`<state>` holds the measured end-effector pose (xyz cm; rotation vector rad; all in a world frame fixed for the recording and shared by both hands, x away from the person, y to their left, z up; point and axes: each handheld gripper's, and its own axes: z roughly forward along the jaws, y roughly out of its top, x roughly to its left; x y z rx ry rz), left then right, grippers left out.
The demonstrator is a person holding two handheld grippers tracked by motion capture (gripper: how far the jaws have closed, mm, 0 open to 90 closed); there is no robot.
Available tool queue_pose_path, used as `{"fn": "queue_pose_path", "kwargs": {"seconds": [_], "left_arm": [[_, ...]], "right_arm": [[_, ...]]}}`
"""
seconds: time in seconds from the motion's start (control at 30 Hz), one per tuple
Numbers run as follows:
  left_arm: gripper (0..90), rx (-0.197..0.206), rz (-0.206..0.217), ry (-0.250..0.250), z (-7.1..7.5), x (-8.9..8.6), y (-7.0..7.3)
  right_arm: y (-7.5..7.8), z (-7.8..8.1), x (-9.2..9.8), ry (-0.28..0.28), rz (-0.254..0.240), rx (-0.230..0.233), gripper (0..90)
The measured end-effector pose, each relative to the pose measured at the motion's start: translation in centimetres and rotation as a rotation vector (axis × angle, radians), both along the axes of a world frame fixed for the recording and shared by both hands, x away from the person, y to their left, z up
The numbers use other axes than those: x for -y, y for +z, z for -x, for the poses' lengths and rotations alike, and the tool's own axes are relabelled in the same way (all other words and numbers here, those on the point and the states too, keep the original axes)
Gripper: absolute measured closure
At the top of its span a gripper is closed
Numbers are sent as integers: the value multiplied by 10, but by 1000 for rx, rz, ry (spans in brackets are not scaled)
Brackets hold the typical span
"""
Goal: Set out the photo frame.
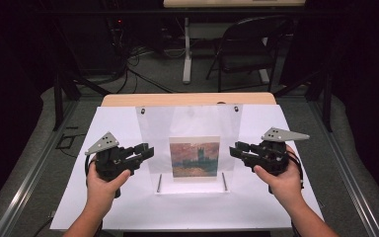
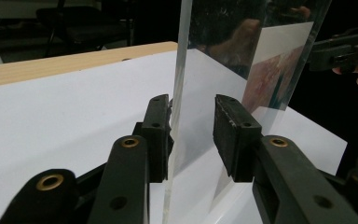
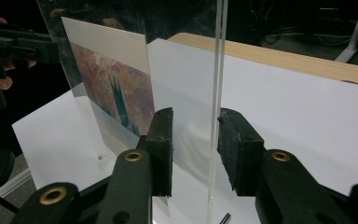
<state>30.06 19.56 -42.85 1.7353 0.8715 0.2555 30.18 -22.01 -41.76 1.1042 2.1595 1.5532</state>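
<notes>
We have the clear acrylic frame (image 1: 190, 148) with its painting print (image 1: 195, 157) standing upright mid-worktop (image 1: 79, 207), our left tool (image 1: 147, 149) and right tool (image 1: 235, 149) flanking its side edges, jaws part-open and gripping nothing, so any lifting remains.

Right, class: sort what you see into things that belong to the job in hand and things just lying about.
In the job:
- clear acrylic frame
- painting print inside it
- left tongs, open astride the frame's edge
- right tongs, open astride the other edge

Lying about:
- white sheet
- folding chair
- floor cables
</notes>
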Motion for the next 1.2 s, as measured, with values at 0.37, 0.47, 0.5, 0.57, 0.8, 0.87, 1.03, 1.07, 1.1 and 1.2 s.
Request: {"fn": "queue_pose_path", "kwargs": {"seconds": [0.37, 0.47, 0.5, 0.57, 0.8, 0.87, 1.03, 1.07, 1.1, 1.2], "left_arm": [[514, -5, -4, 15, 5, -6, -1], [463, 9, -5, 38, 7, -11, 0], [446, 10, -2, 44, 8, -13, 0], [422, 14, -7, 59, 10, -17, 0], [371, 48, -25, 101, 19, -34, -1], [364, 54, -23, 122, 23, -40, -4], [358, 44, -34, 187, 29, -53, -29], [358, 30, -29, 194, 30, -54, -36], [359, 22, -22, 207, 31, -56, -43], [359, -5, -30, 244, 30, -60, -60]], "right_arm": [[0, 6, 3, -25, 43, 56, 523], [-1, 9, 6, -35, 49, 71, 483], [-1, 10, 7, -41, 53, 77, 463], [-1, 11, 9, -45, 64, 81, 433], [-5, 21, 18, -80, 104, 122, 358], [-7, 25, 21, -97, 112, 137, 354], [-21, 31, 33, -148, 119, 133, 354], [-25, 32, 35, -159, 112, 118, 354], [-30, 32, 37, -171, 106, 117, 354], [-44, 34, 42, -196, 98, 87, 356]]}}
